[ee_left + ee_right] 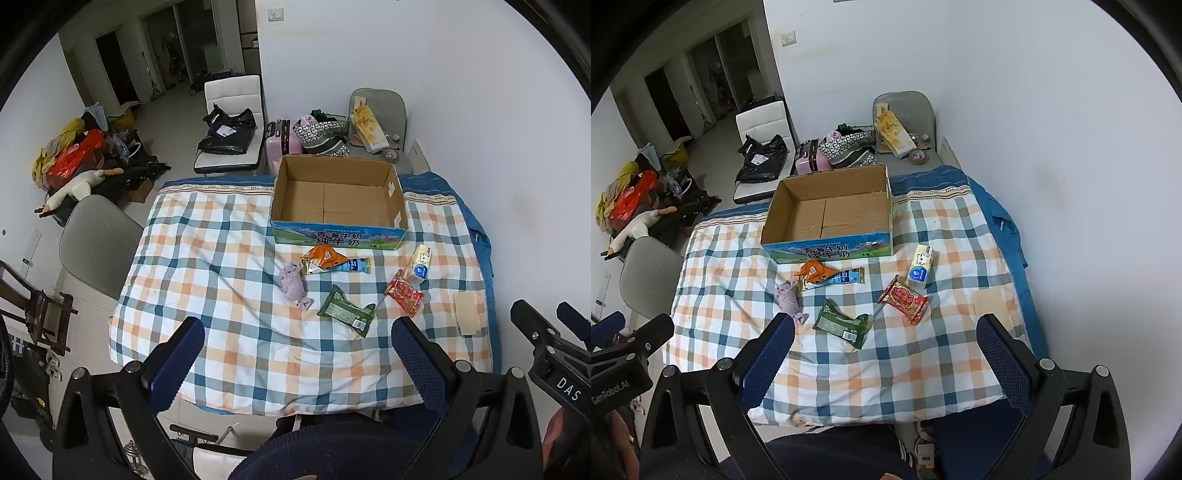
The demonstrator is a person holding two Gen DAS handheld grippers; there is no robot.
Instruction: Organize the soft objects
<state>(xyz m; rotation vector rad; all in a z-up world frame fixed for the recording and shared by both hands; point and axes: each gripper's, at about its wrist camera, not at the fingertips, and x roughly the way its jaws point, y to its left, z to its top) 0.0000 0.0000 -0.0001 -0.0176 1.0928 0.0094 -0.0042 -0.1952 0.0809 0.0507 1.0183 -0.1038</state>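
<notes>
Nearest, left gripper (297, 343) with blue-padded jaws spread wide, holding nothing, hovering above the near edge of the surface covered by a blue, orange and white checked quilt (229, 280). Right gripper (884, 341) likewise spread wide and empty, above the same near edge. Just beyond, a dark green crinkled plastic snack packet (346, 312) lying flat on the quilt. To its left, a small lilac soft cloth toy (293, 286), crumpled, apart from the green packet. To the right of the green packet, a red patterned plastic snack packet (404, 293), and near the quilt's right edge a pale tan flat rectangular piece (466, 312). Just behind the red packet and touching or nearly touching it, a pale yellow tissue pack with a blue round label (419, 264). Farther back at centre, an orange crinkled snack bag (320, 258) lying partly over a light blue long wrapper (354, 265). Behind those, close to the orange bag, an open brown cardboard box with a blue and green printed front (338, 236), flaps off, nothing inside. Beyond the surface, a grey chair stacked with bags (380, 107) against the white wall, and a white padded chair carrying a black plastic bag (232, 92).
</notes>
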